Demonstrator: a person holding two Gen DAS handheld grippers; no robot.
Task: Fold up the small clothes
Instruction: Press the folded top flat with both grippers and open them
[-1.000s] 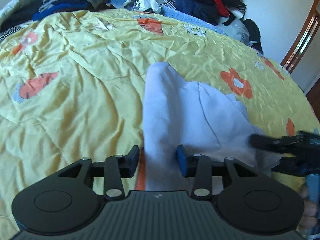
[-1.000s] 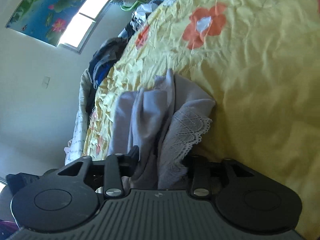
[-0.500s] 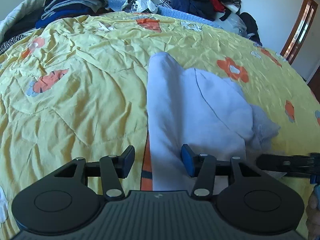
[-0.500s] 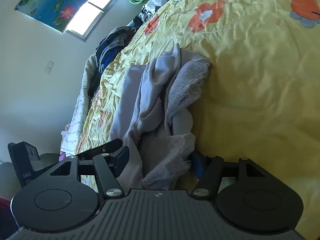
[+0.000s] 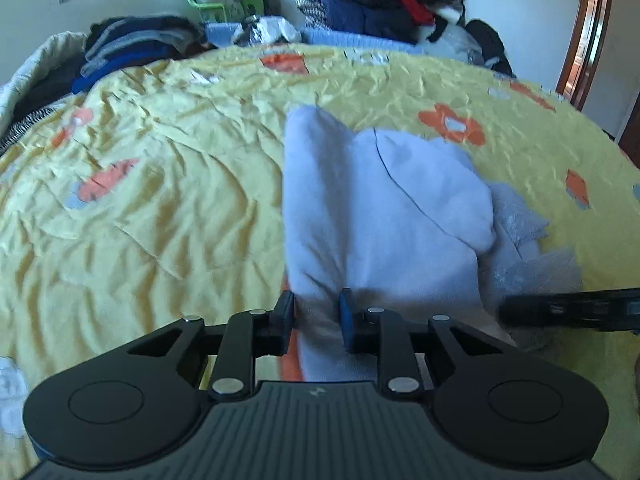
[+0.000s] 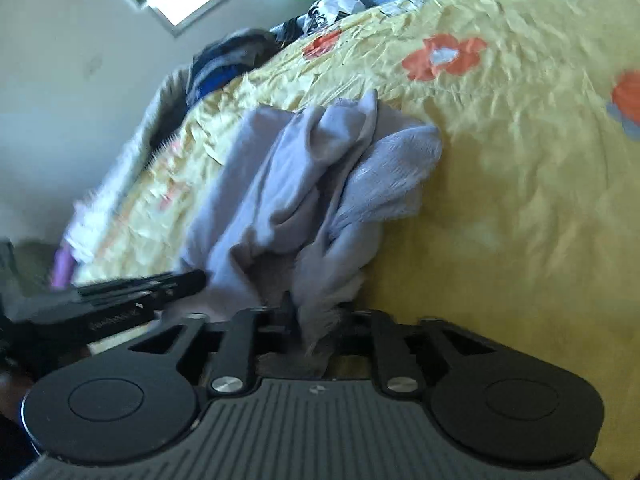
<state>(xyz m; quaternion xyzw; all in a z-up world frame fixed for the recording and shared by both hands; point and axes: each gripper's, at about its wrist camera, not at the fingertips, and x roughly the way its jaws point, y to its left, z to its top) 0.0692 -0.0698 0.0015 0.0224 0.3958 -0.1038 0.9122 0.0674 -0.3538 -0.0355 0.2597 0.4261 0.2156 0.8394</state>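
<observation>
Lavender cloth, soft and bunched — the garment is lying at centre frame on the yellow quilt. Both grippers, left and right, are pinching its near edge, jaws nearly closed on fabric. Likely gripping for a fold — next, lifting the edge evenly over the far half.

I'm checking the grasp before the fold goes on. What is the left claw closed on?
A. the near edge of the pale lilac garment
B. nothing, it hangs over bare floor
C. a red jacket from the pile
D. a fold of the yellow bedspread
A: in the left wrist view the left claw pinches the near edge of the pale lilac garment, which lies on the yellow bedspread.
</observation>
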